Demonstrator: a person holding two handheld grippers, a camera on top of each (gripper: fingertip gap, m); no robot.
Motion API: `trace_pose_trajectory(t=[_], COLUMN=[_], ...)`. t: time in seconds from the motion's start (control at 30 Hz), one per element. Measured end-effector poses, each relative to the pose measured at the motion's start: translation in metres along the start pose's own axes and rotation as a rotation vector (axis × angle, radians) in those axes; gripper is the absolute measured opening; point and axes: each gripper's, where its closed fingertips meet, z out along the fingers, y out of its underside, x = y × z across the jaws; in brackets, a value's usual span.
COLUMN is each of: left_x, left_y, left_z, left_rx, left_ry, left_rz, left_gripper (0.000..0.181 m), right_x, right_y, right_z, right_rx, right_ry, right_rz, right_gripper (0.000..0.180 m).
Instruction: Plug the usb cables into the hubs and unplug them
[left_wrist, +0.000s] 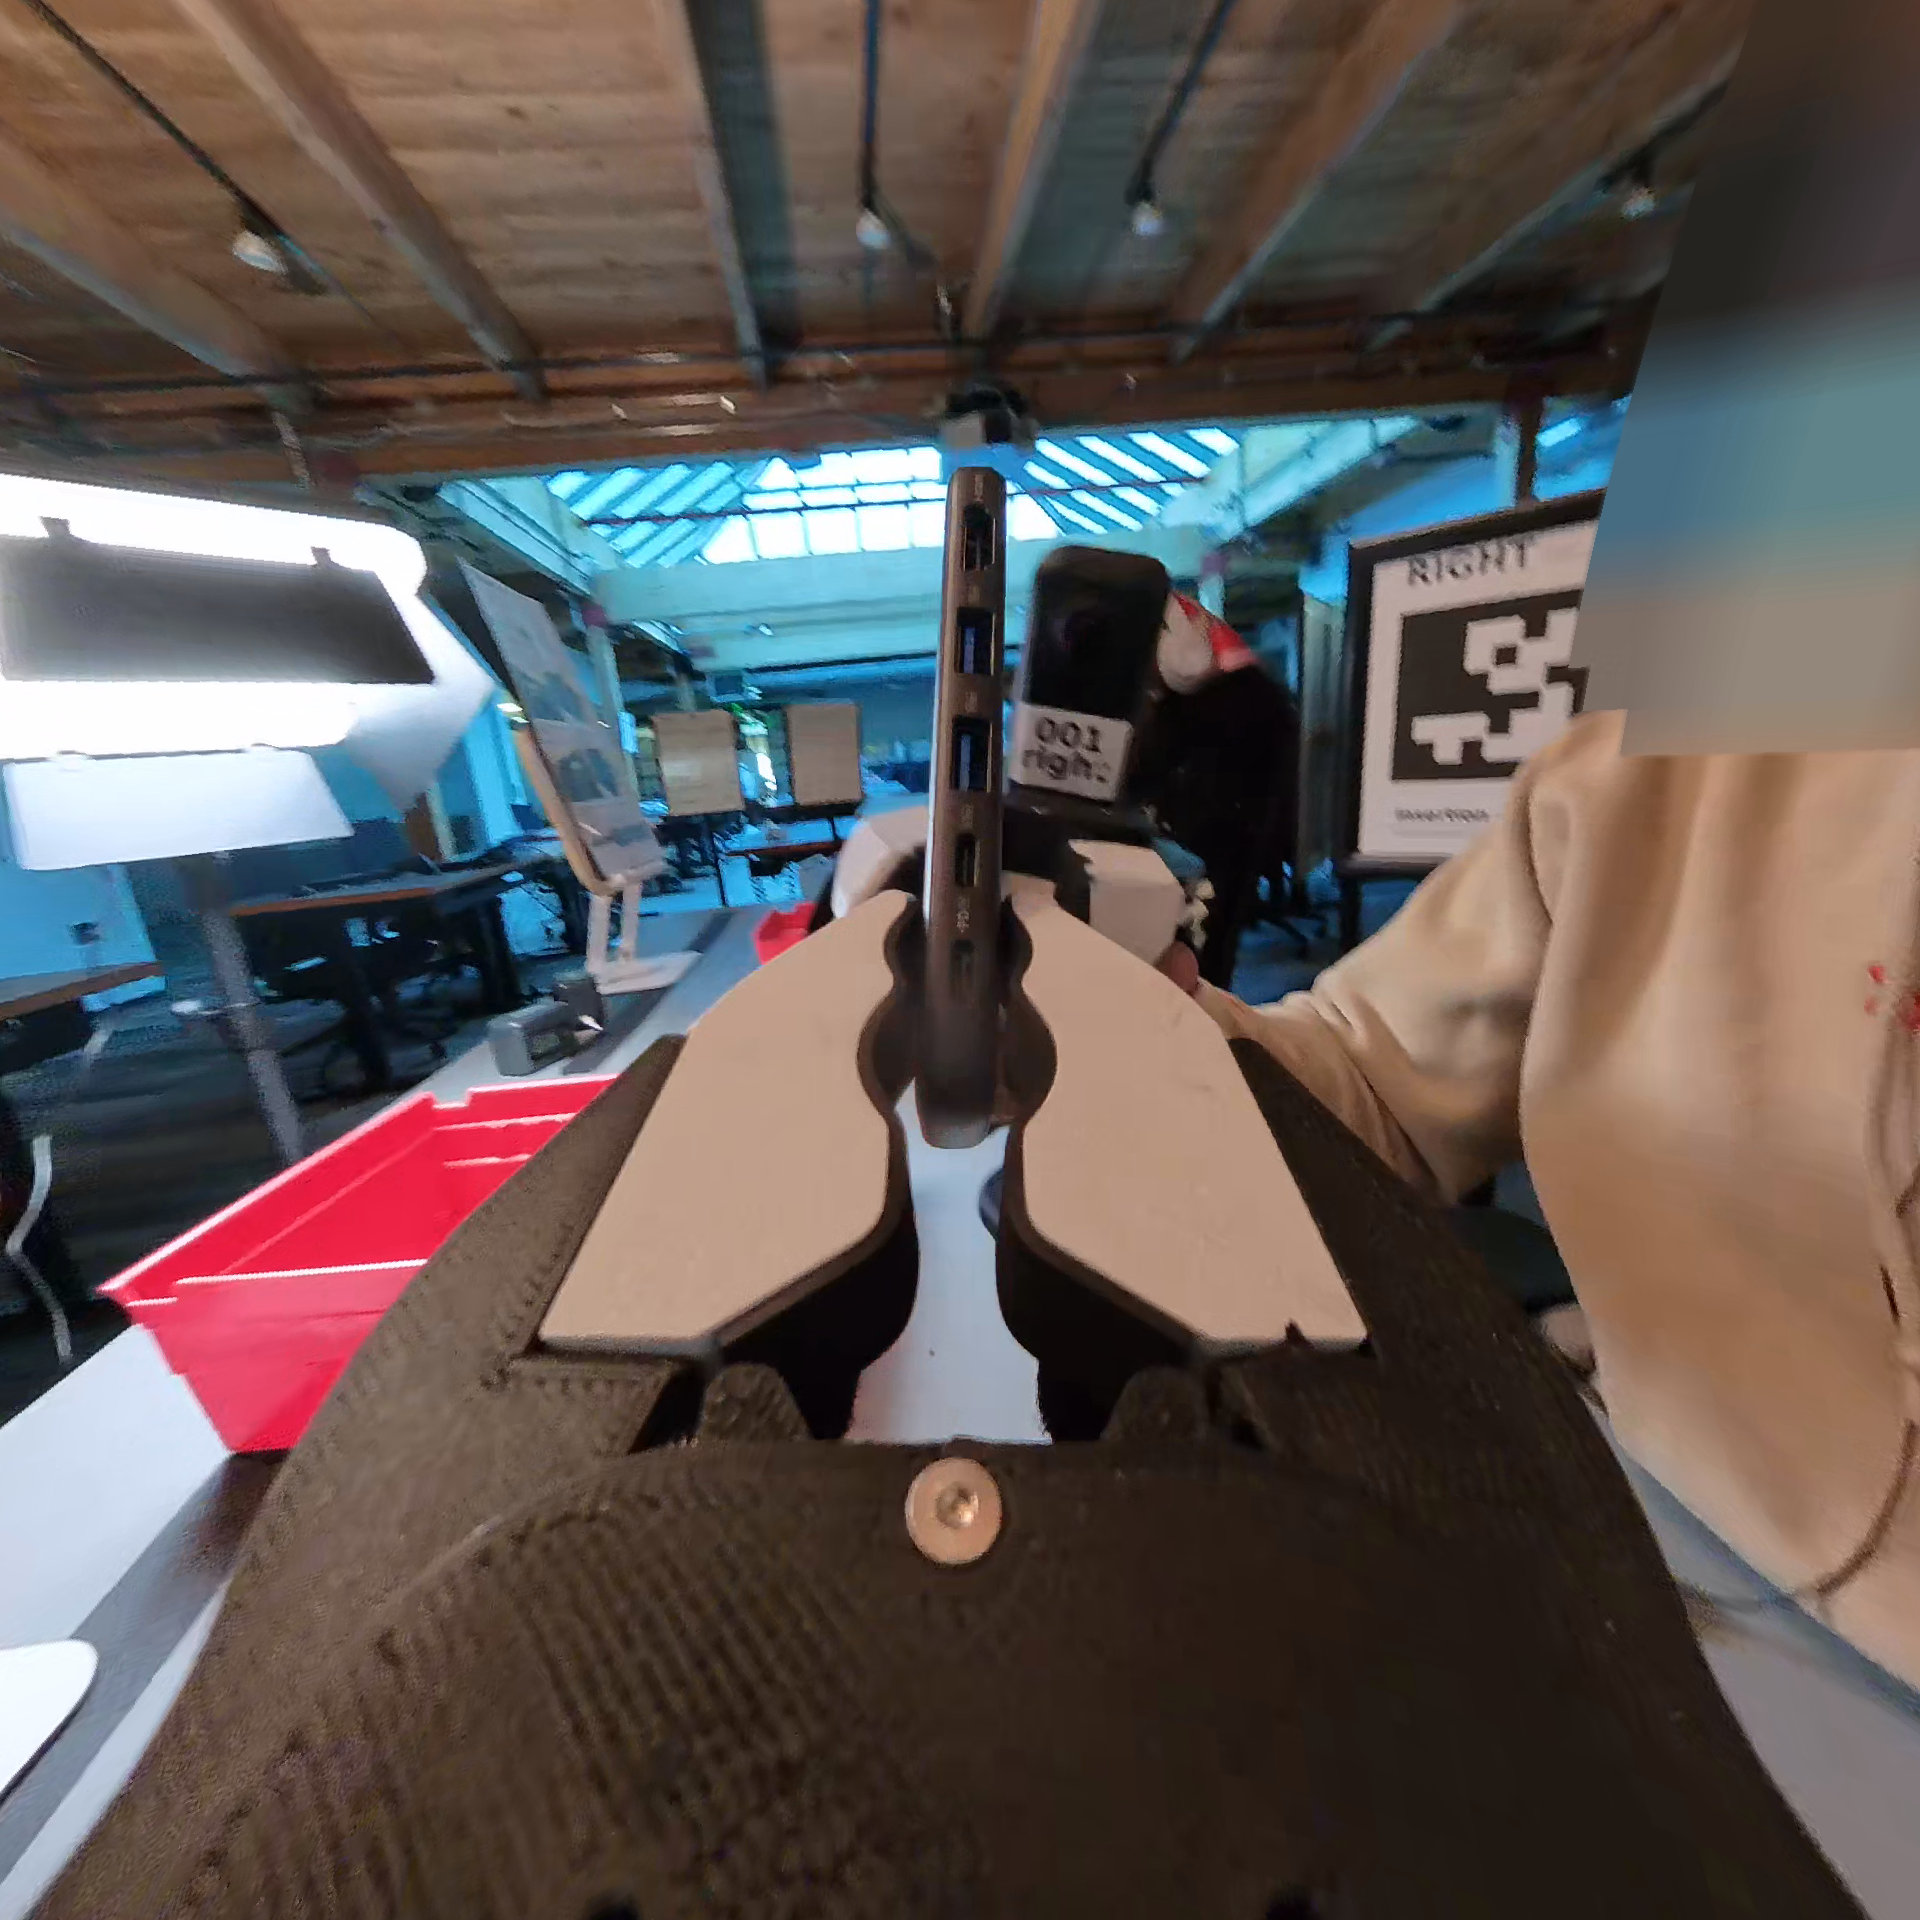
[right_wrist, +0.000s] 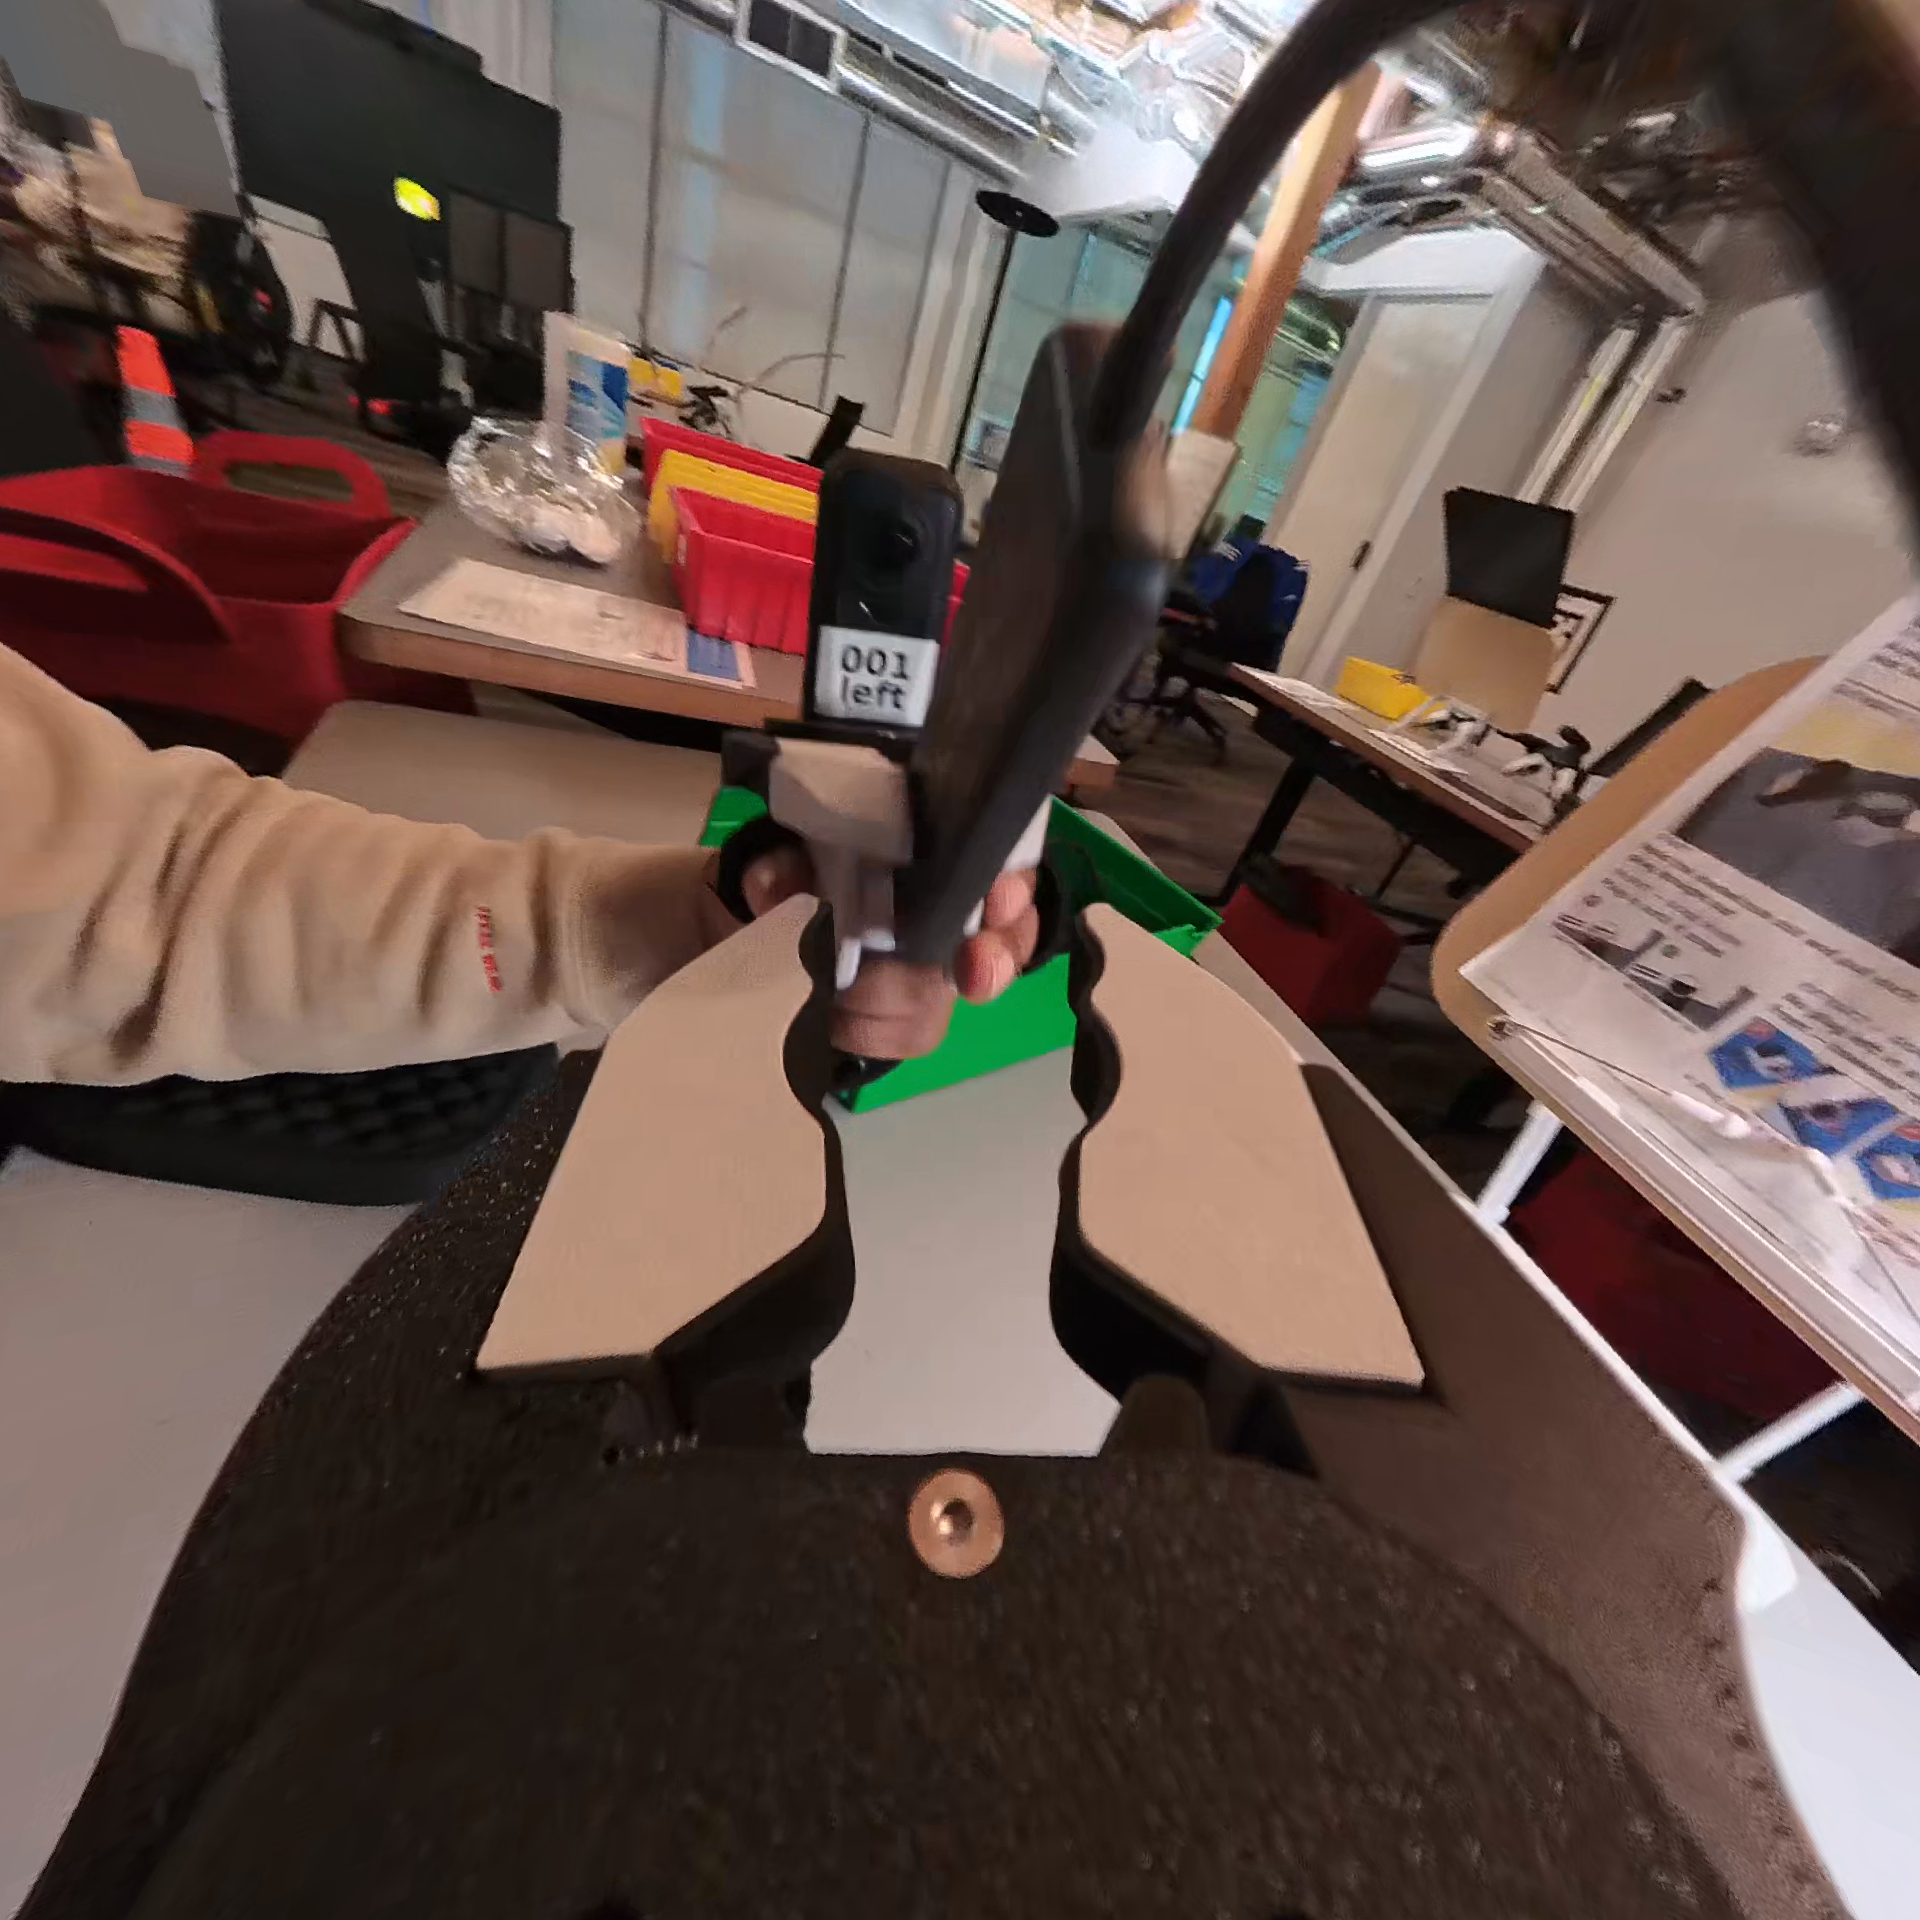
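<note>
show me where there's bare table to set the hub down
Bare white tabletop lies under the open right gripper, bordered ahead by the green plastic bin. Another bare strip sits beside the red plastic bin. It is crowded where the left gripper clamps the slim dark grey hub.

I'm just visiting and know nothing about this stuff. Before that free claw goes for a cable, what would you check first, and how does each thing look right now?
1. Hub held firmly: ok. The left claw is shut on its lower end, and it stands upright.
2. Ports facing outward and reachable: ok. A row of sockets shows along the hub's narrow edge, above the fingers.
3. Ports free of plugs: ok. None of the visible sockets has anything in it.
4. Right claw ready to grasp: ok. It is open and holds nothing.
5. Cable plug located: cannot tell. A thick dark cable arcs overhead in the right view, blurred, and its end is out of sight.
6. Hub's own lead out of the way: cannot tell.
</note>
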Motion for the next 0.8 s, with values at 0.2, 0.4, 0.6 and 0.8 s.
trace_pose_trajectory(t=[0.2,0.4,0.6,0.8], left_x=[0.012,0.005,-0.007,-0.03], left_y=[0.034,0.045,0.044,0.029], left_z=[0.015,0.014,0.007,-0.027], left_rx=[-0.153,-0.249,-0.323,-0.47], left_ry=[0.065,0.022,-0.063,-0.224], left_rz=[0.006,0.002,0.023,0.107], left_gripper=[0.013,0.015,0.018,0.018], right_x=[-0.009,-0.007,0.001,0.014], right_y=[0.001,0.01,0.01,0.004], right_z=[-0.009,-0.012,-0.016,-0.027], right_rx=[-0.022,-0.073,-0.101,-0.079], right_ry=[-0.074,-0.095,-0.055,-0.016], right_rz=[-0.052,-0.059,-0.084,-0.067], right_gripper=[0.016,0.013,0.013,0.013])
